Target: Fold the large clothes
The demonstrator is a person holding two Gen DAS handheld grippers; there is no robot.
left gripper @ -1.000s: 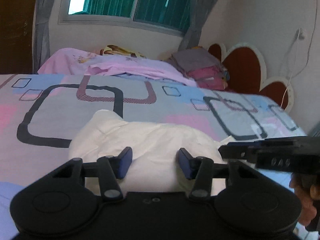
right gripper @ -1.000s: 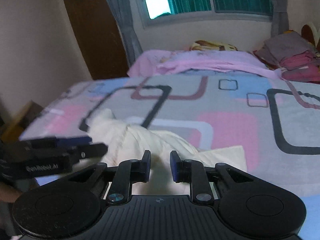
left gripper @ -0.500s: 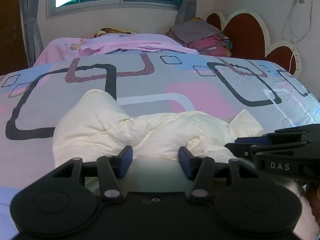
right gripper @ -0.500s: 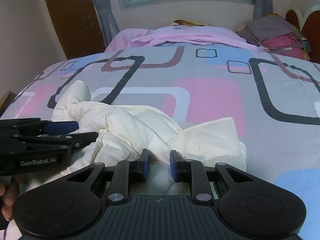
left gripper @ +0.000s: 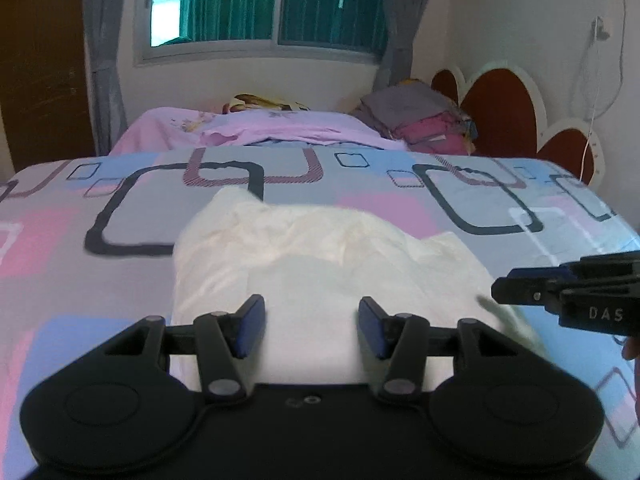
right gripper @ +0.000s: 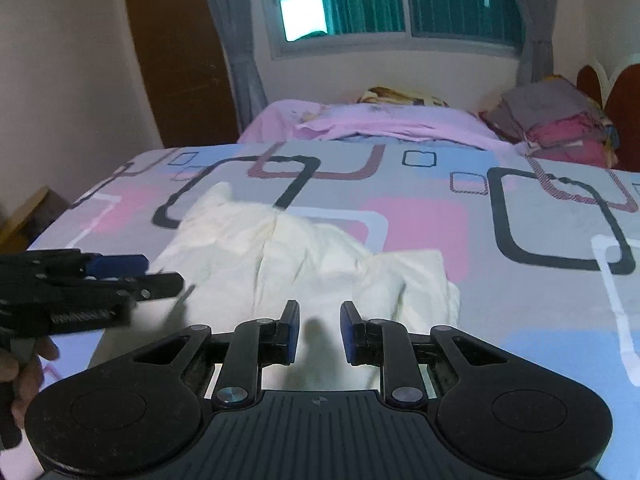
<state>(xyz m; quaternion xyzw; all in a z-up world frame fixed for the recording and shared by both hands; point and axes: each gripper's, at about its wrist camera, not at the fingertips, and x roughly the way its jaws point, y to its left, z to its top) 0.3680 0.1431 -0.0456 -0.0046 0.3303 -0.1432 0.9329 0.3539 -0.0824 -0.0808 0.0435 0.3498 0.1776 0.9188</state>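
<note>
A cream puffy jacket [left gripper: 320,256] lies crumpled on the patterned bedspread [left gripper: 80,208], right in front of both grippers; it also shows in the right wrist view [right gripper: 304,264]. My left gripper [left gripper: 311,326] is open and empty, its jaws wide apart just above the jacket's near edge. It also shows from the side in the right wrist view [right gripper: 132,276]. My right gripper [right gripper: 319,332] is open with a narrower gap, empty, over the jacket's near edge. It appears at the right of the left wrist view [left gripper: 520,288].
A pink blanket [left gripper: 256,132] and a stack of folded clothes [left gripper: 424,120] lie at the far end of the bed by a red headboard [left gripper: 500,112]. A wooden door [right gripper: 180,60] stands at the far left. The bed's left edge [right gripper: 68,216] drops off.
Both grippers have lifted and tilted up from the jacket. The right gripper's jaws have opened wider than before. The jacket looks blurred, settling on the bed.
</note>
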